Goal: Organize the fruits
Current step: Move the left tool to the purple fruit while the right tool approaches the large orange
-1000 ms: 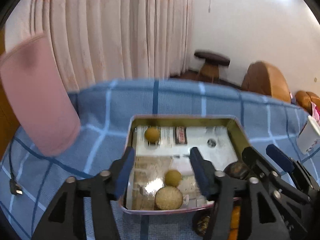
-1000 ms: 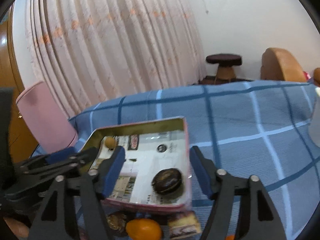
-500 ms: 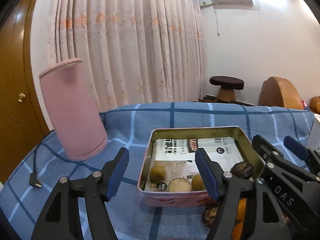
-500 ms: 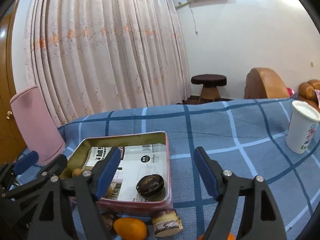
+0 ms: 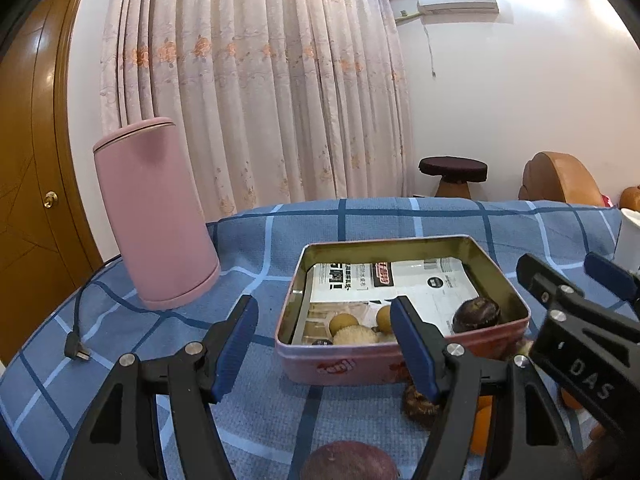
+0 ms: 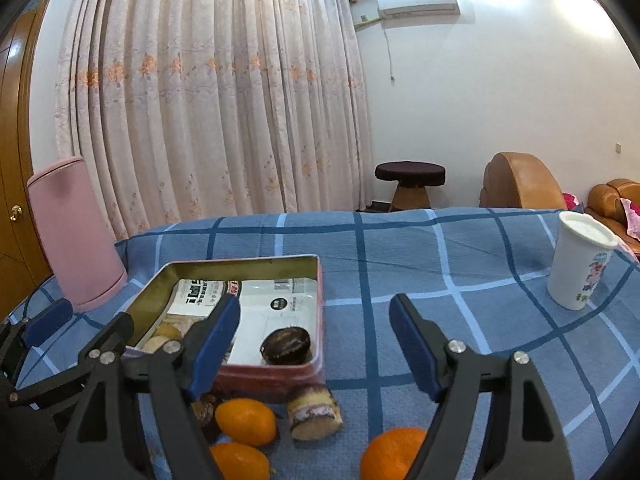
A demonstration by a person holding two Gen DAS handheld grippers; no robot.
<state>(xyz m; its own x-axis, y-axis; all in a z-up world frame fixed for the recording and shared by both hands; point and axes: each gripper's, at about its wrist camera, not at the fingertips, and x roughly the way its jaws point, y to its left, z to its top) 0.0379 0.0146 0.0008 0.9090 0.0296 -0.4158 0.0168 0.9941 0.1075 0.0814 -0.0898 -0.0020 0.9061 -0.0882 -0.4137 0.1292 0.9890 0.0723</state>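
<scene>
Setting: blue checked tablecloth (image 6: 460, 264) over a table, with pale flowered curtains (image 6: 208, 100) behind.
Tin: pink open tin (image 5: 400, 364) sits mid-table, lined with printed paper; a dark round fruit (image 6: 286, 346) and small yellowish fruits (image 5: 344, 322) lie inside.
Loose fruit: an orange (image 6: 245, 420) lies on the cloth just in front of the tin, two more oranges (image 6: 394, 454) lie nearer the cameras, and a cut cake-like roll (image 6: 314, 412) lies beside them.
Left gripper: left gripper (image 5: 320, 346) is released, nothing between its blue pads, level with the tin's near left corner.
Right gripper: right gripper (image 6: 314, 344) is also released and empty, spanning the tin's near right corner.
Doing it well: judged from here, pick one orange, centre the pads either side of it, squeeze gently, and lift clear of the tin wall.
Surroundings: pink cylinder (image 5: 154, 212) at far left; white cup (image 6: 580, 258) at far right.
Change: both cameras now sit lower and farther back than a second ago, when they looked down into the tin; both jaws have just been opening, nothing between them.
</scene>
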